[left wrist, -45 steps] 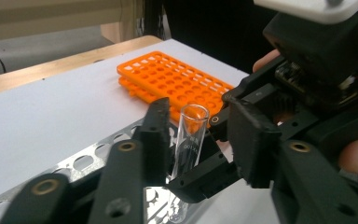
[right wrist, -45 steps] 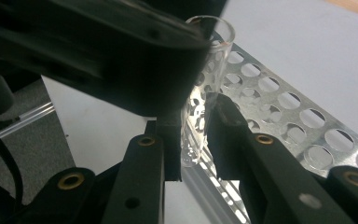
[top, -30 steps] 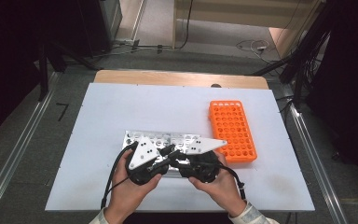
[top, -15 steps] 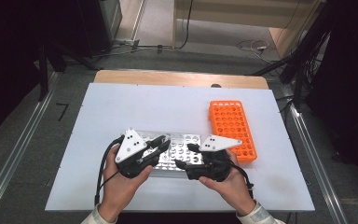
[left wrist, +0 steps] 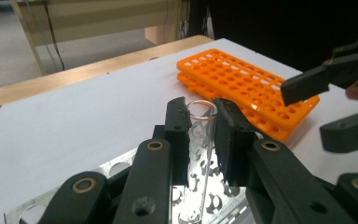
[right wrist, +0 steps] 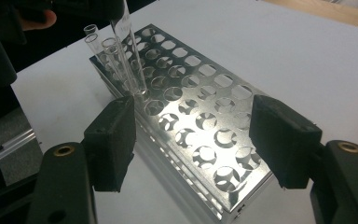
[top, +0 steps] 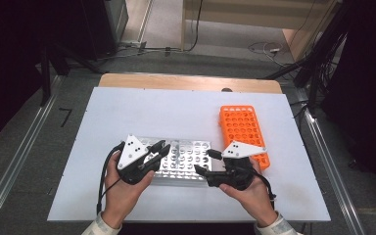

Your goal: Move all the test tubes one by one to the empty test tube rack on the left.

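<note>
Already the left hand-held gripper (left wrist: pixel 200 133) pinched a glass tube (left wrist: pixel 199 140) above the metal rack (right wrist: pixel 200 126), not yet seated; the right hand-held gripper (right wrist: pixel 193 140), just spread, was empty; a few tubes (right wrist: pixel 103 56) stood racked.

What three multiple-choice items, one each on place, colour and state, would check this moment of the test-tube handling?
1. Where does the orange tube rack lie relative to the metal tube rack in the high view?
A. To its right
B. To its left
C. On top of it

2. What colour is the plate on top of each gripper?
A. Orange
B. Light grey
C. Blue

3. What is between the jaws of the left gripper?
A. Nothing
B. The orange rack's edge
C. A clear glass test tube

Answers: 1 A, the orange rack sits near the table's right edge, beside the metal one. 2 B, both three-cornered plates look pale grey-white from above. 3 C, the left gripper view shows the pads closed on the tube, while the right gripper stands open and empty.
</note>
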Demonstrator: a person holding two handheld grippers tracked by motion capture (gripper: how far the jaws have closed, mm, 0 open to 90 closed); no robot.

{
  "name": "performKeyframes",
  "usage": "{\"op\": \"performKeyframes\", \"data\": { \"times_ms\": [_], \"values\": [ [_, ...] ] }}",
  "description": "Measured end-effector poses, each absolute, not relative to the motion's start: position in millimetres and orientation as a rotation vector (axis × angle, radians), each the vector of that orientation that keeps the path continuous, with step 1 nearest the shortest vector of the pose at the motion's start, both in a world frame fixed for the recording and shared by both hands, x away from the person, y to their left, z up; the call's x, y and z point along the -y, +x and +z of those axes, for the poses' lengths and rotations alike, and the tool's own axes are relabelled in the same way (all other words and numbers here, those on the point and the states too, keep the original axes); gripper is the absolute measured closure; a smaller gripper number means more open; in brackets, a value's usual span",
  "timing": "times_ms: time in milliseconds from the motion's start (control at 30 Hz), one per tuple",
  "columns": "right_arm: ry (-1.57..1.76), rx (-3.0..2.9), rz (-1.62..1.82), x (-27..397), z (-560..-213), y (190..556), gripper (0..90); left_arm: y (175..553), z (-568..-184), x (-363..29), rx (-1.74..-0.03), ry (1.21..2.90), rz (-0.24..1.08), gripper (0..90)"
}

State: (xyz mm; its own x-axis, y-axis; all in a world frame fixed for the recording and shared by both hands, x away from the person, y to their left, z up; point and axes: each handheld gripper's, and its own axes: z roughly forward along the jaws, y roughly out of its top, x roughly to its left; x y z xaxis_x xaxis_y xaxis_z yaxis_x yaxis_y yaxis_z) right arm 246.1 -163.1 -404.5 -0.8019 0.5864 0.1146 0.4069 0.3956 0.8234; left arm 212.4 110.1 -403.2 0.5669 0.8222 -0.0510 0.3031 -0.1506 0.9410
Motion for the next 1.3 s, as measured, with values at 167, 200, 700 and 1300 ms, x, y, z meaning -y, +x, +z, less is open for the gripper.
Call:
{"op": "performKeyframes", "data": {
  "times_ms": [167,200,700,1300],
  "values": [
    [0.891,-2.447,1.366,165.6,-404.4,246.6,30.6,210.7,-410.7,-110.1,-0.948,1.722,0.601,76.4],
    [0.891,-2.446,1.369,165.8,-404.4,246.7,30.7,210.6,-412.5,-110.1,-0.949,1.728,0.606,76.4],
    [0.887,-2.448,1.363,166.5,-404.2,245.5,31.0,212.0,-431.1,-101.4,-1.010,1.865,0.586,75.3],
    [0.920,-2.433,1.351,171.1,-409.4,250.1,29.7,204.6,-414.4,-107.0,-0.992,1.755,0.477,45.4]
  ]
}}
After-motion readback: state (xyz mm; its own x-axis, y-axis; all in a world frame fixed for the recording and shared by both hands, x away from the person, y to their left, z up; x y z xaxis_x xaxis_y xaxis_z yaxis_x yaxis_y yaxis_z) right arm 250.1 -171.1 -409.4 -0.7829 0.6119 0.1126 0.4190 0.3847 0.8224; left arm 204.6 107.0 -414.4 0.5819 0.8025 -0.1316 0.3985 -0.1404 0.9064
